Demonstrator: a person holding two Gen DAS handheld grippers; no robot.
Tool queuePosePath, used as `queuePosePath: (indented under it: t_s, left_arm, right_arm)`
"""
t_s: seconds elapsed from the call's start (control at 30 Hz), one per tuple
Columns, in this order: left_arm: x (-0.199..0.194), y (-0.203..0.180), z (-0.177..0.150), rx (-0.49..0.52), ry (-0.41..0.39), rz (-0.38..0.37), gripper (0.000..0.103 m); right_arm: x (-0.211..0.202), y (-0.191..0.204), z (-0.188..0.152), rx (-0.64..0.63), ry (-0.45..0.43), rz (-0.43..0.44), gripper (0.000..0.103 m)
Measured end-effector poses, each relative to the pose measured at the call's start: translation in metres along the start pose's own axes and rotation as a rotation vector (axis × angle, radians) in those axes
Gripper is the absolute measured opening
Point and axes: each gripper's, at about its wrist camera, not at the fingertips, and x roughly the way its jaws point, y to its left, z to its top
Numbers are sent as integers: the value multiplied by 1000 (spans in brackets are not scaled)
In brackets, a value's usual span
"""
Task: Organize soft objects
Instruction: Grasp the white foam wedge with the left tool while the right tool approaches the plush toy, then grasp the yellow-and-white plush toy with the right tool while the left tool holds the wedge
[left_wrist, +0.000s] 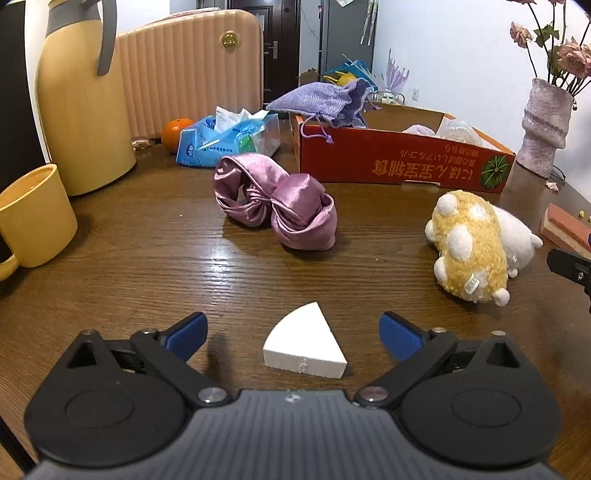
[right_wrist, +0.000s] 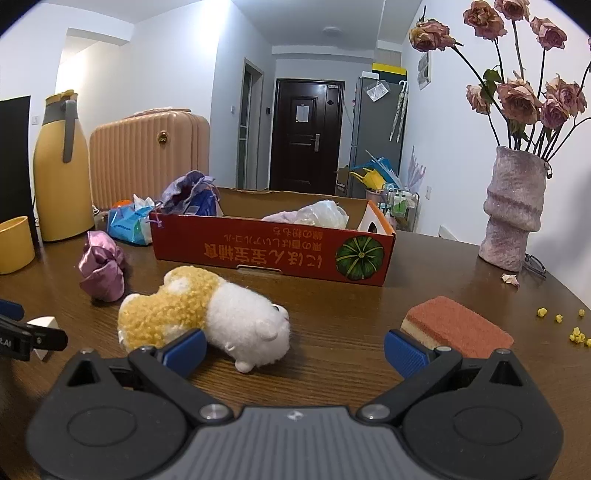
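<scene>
A white wedge-shaped sponge (left_wrist: 308, 341) lies on the wooden table between the open fingers of my left gripper (left_wrist: 293, 334). A pink satin headband (left_wrist: 277, 206) lies beyond it, and a yellow-and-white plush toy (left_wrist: 472, 247) lies to the right. In the right wrist view my right gripper (right_wrist: 295, 349) is open and empty, just in front of the plush toy (right_wrist: 221, 317). An orange-topped sponge (right_wrist: 456, 326) lies by its right finger. The red cardboard box (right_wrist: 273, 251) stands behind, holding a pale cloth and a plastic bag. A purple drawstring pouch (left_wrist: 325, 99) hangs over the box's left corner.
A yellow mug (left_wrist: 33, 218) and a yellow jug (left_wrist: 79, 96) stand at the left. A blue tissue pack (left_wrist: 229, 140) and an orange (left_wrist: 177, 131) sit behind the headband. A vase of dried roses (right_wrist: 515, 210) stands at the right, with small yellow crumbs (right_wrist: 576, 334) near the table's edge.
</scene>
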Motion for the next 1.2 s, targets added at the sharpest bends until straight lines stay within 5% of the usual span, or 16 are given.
queuePosePath:
  t_s: [0.17,0.4,1.2]
  left_arm:
    - [4,2,0,-10,26,-9,76]
    - [2,5,2,-24,7,-22,34]
    - [-15,28,14,-130,-132,25,29]
  right_arm:
    - [1,0,0,-2,4,1,103]
    - [2,1,0,-5,9,2,103]
    - [6,32,11,59,-80,107,103]
